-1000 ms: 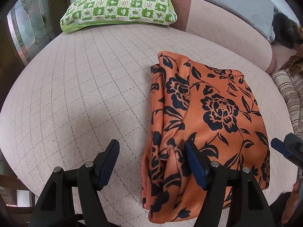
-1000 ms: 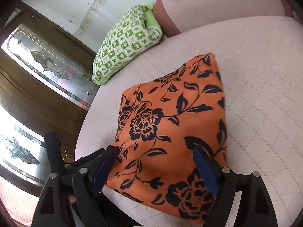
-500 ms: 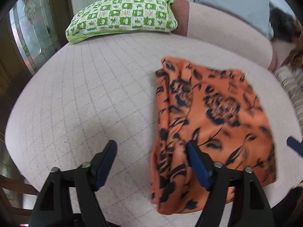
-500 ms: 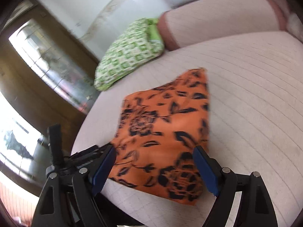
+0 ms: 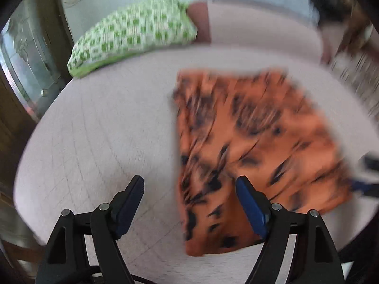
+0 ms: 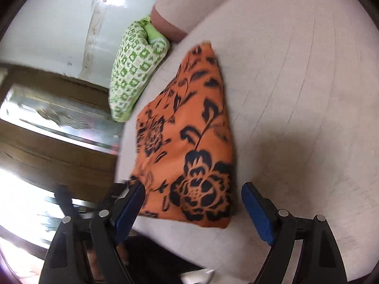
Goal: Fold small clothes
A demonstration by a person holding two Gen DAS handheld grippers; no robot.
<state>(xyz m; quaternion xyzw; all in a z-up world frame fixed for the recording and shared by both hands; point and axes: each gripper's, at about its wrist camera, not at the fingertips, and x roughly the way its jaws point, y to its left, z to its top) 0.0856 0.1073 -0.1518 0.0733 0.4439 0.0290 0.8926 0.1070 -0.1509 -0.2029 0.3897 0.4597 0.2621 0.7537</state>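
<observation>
Pale pink quilted bed (image 5: pixel 99 127) carries the orange cloth with black flowers (image 6: pixel 189 146), folded to a flat packet near the front edge, well apart from the green checked pillow (image 5: pixel 132 33) at the back. Left tongs (image 5: pixel 189 203) are released, the jaws have just been opening; the cloth's corner lies below the gap, not pinched. Right tongs (image 6: pixel 193 209) stand wide over the packet's near corner, pressing nothing.
</observation>
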